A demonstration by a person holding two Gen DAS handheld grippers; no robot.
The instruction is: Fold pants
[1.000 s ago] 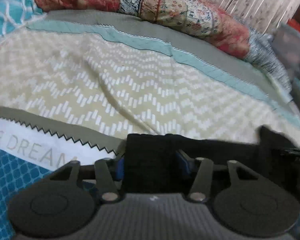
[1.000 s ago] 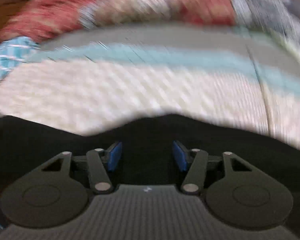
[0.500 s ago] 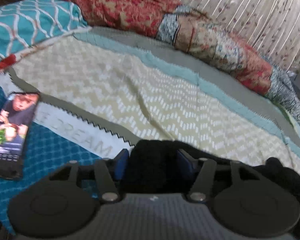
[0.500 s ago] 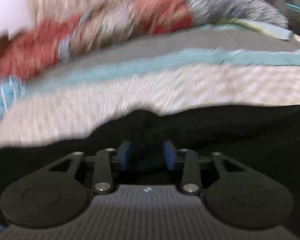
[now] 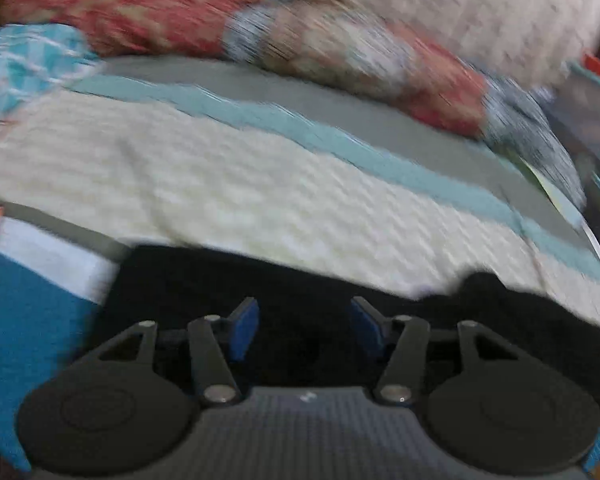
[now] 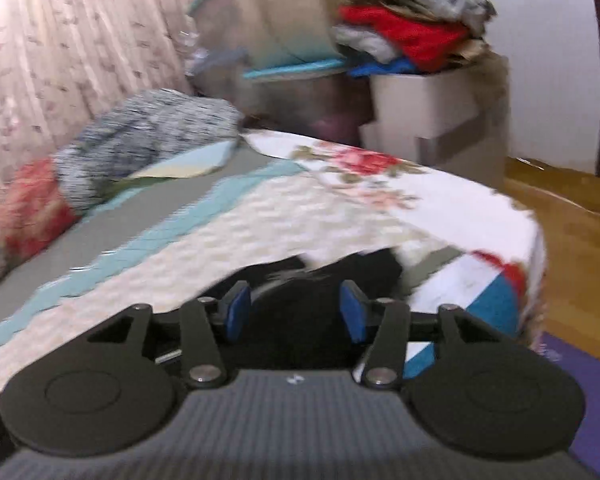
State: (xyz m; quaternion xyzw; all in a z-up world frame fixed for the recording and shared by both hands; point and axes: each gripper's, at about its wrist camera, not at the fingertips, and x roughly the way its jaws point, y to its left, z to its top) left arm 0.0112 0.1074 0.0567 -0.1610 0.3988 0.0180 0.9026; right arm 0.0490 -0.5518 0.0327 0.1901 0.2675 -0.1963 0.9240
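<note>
Both grippers let go: left gripper (image 5: pixel 304 326) and right gripper (image 6: pixel 294 314) had fingers spread, pants (image 5: pixel 300 280) dropped on the bed (image 5: pixel 260 192), so that fold looked done

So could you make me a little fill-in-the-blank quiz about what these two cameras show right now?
1. The pants lying on the bed are ____ in colour.
2. The pads on the left gripper fingers are ____ in colour.
3. The fingers of the right gripper stand ____, with a gap between them.
4. Behind the bed hangs a pale ____.

Missing words: black; blue; open; curtain
</note>
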